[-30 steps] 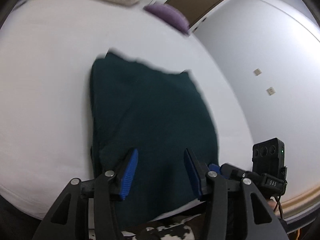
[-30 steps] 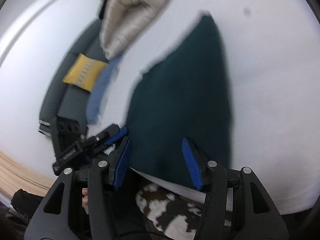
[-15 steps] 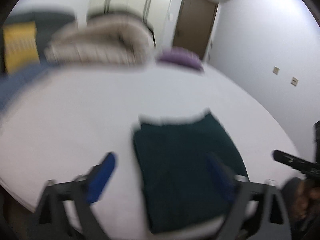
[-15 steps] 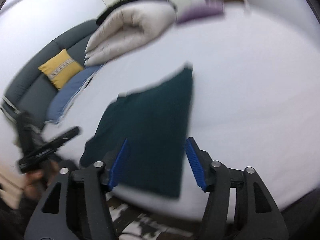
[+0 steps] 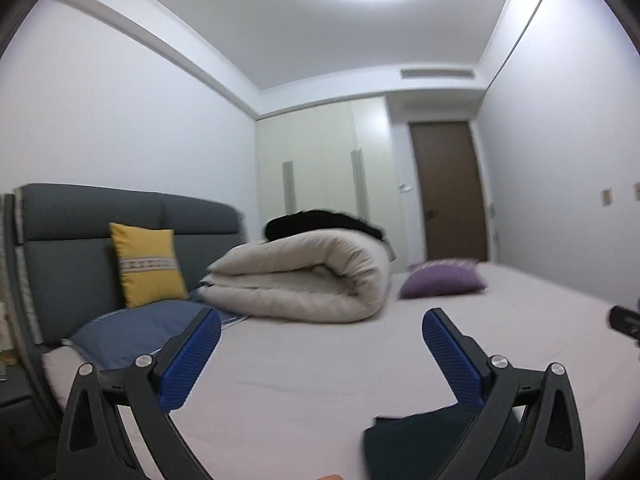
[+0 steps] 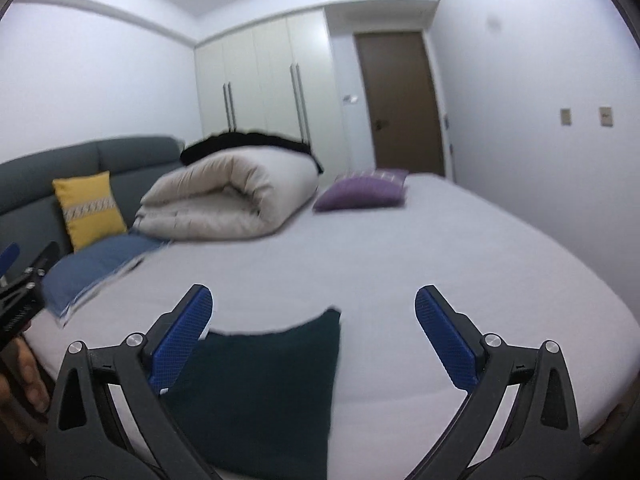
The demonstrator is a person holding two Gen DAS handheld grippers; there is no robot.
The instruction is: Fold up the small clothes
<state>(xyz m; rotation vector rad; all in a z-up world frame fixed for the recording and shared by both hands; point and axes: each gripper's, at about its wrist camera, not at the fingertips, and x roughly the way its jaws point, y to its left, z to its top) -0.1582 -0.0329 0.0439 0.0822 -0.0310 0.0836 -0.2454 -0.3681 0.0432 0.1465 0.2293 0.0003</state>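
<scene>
garment: a dark teal folded piece (image 6: 260,392) is laid flat on the bed (image 6: 420,264), near the front edge. Its long axis is seen running from the near edge toward the far end of the room, with one far corner poking up a bit.
left tongs (image 5: 320,356): spread wide, nothing held between the blue pads (image 5: 188,364). Only a corner of the garment (image 5: 412,440) is caught low in this view, partly behind the right-side finger.
right tongs (image 6: 314,340): also spread wide and empty, held above the garment, not touching it as far as can be told.
writing: none that can be read.
rest of bed: a rolled cream duvet (image 6: 228,196) is parked at the far side, a purple cushion (image 6: 364,194) just beside it, a yellow cushion (image 6: 88,210) against the grey headboard (image 5: 100,240), a blue pillow (image 5: 136,332) below that.
</scene>
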